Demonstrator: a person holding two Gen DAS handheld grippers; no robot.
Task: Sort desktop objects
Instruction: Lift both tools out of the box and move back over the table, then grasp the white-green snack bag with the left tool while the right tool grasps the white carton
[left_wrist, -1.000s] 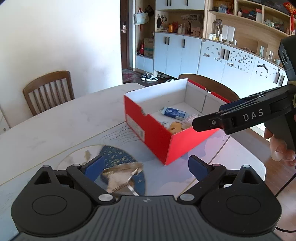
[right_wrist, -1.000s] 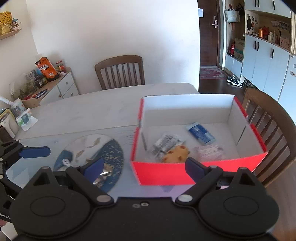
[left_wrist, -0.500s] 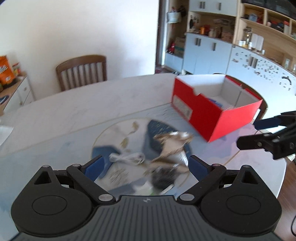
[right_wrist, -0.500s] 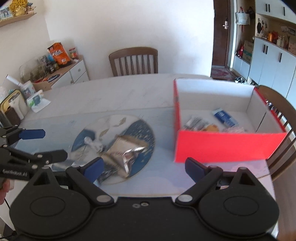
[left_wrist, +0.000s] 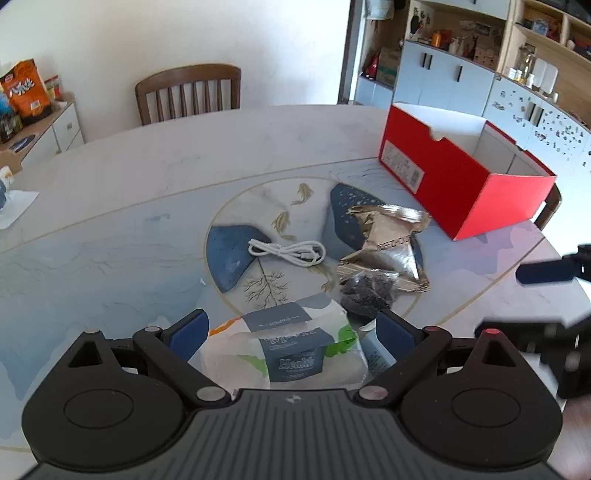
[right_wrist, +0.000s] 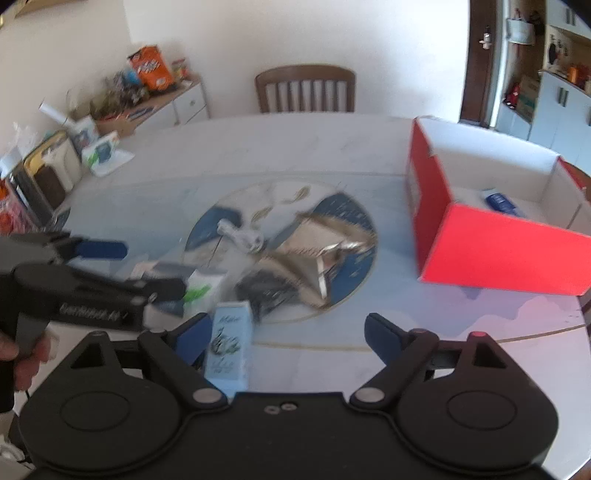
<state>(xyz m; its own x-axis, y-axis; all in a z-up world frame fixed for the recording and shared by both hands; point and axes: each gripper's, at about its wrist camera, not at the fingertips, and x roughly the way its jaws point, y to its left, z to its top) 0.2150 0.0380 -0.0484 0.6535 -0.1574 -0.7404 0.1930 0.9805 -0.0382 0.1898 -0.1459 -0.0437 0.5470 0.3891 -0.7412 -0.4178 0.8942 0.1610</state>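
Item count on the counter (left_wrist: 110, 177): 1 red box (left_wrist: 458, 184), 1 crumpled foil bag (left_wrist: 388, 240), 1 white cable (left_wrist: 288, 253), 1 tissue pack (left_wrist: 291, 350), 1 dark bundle (left_wrist: 365, 291) and 1 light blue carton (right_wrist: 231, 347). The red box sits open-topped at the right side of the counter; 1 blue packet (right_wrist: 500, 201) is visible inside it. The remaining 5 items lie loose on or beside the round painted panel in the middle of the counter.

Left gripper (left_wrist: 291, 332): jaws spread wide, holding nothing. The tissue pack lies between the 2 fingers; contact with either finger cannot be confirmed. The dark bundle sits just beyond the right fingertip, under the near edge of the foil bag.

Right gripper (right_wrist: 286, 336): jaws spread wide, holding nothing. The light blue carton stands just beside its left finger, inside the gap. This view is blurred, so contact cannot be confirmed.

Clearances: the cable lies apart from the foil bag, left of it. The foil bag is near the red box but does not touch it. The far half of the counter, toward the 1 wooden chair (left_wrist: 188, 92), is bare. The counter's curved near-right edge runs close to the right gripper.
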